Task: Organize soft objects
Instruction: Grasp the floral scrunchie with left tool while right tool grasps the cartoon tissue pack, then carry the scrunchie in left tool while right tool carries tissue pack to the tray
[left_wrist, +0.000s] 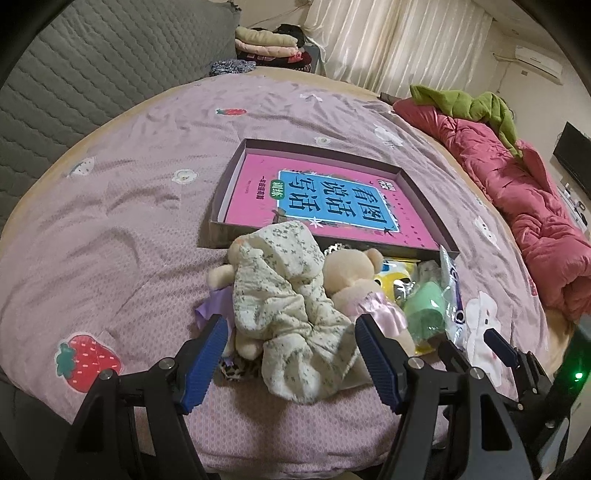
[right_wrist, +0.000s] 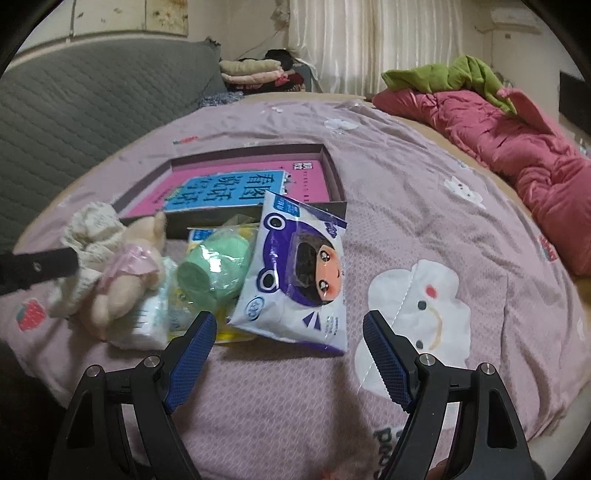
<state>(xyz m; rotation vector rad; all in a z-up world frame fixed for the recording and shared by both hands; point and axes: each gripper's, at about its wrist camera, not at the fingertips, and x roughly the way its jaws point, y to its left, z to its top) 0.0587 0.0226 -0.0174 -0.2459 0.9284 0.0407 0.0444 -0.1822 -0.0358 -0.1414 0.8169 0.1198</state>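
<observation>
A glossy plastic wipes packet (right_wrist: 295, 273) lies on matt quilted cloth bedspread (right_wrist: 424, 206) beside a fuzzy plush bear (right_wrist: 125, 273).

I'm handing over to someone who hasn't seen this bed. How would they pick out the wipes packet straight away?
Find the shallow box holding the pink book on the lilac bedspread; a heap of soft things lies against its near wall. The wipes packet is the heap's rightmost piece, beside the green roll. It alone is flat, glossy white and purple plastic, printed with a cartoon face.

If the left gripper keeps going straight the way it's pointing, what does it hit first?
Most likely the floral fabric scrunchie, which lies between the open fingers of the left gripper. The teddy bear in the pink dress sits just behind it; depth is hard to judge.
</observation>
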